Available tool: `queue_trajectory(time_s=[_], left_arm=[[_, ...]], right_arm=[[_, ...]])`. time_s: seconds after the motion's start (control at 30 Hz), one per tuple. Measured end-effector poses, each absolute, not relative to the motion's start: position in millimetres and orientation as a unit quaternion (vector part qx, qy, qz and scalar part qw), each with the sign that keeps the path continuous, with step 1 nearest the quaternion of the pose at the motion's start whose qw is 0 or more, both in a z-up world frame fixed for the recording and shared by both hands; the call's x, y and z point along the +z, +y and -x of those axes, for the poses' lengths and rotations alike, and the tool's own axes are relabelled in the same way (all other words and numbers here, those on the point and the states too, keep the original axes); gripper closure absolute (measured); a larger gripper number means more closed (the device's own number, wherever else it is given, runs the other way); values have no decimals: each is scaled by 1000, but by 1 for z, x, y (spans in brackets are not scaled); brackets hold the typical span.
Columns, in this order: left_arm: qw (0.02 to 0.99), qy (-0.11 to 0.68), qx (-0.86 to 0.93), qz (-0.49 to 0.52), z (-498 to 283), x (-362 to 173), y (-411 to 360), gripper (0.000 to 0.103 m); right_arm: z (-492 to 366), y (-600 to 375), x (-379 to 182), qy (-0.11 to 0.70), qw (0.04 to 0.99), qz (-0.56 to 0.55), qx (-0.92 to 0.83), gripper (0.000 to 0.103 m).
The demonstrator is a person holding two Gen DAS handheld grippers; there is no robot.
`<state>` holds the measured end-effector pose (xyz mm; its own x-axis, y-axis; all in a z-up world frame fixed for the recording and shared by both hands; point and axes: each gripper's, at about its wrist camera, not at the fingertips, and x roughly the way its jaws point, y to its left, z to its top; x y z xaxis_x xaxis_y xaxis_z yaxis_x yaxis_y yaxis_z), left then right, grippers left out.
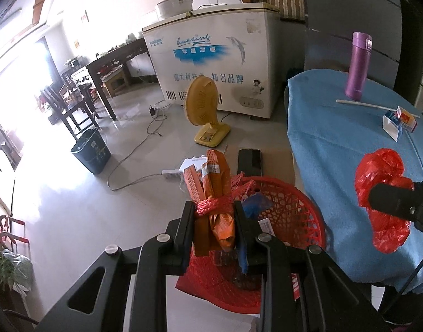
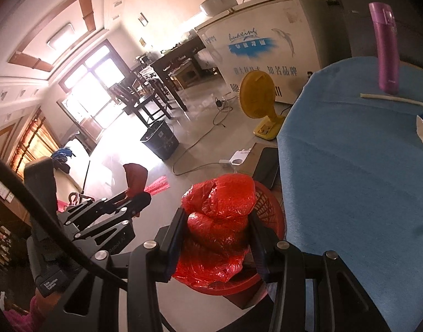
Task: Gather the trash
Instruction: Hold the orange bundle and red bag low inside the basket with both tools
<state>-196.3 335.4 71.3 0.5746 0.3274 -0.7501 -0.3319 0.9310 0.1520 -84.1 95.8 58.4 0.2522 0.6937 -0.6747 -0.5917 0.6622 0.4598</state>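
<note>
My left gripper is shut on a bundle of orange wrappers tied with red string. It hangs over a red mesh basket on the floor, which holds blue and paper scraps. My right gripper is shut on a crumpled red plastic bag, just above the same basket. In the left wrist view that bag and one finger of the right gripper show in front of the blue table edge. In the right wrist view the left gripper is at the left with its bundle.
A table with a blue cloth stands right of the basket and bears a purple flask, a white straw and a small carton. On the floor are a yellow fan, a power strip, a dark phone and a dark bin.
</note>
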Motion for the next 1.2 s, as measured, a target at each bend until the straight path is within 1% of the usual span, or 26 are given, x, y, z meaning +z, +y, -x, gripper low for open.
queue_trajectory(time_s=[1.2], left_arm=[[884, 438, 164, 1, 181, 64, 339, 75]], right_arm=[[82, 105, 50, 476, 778, -56, 406, 57]])
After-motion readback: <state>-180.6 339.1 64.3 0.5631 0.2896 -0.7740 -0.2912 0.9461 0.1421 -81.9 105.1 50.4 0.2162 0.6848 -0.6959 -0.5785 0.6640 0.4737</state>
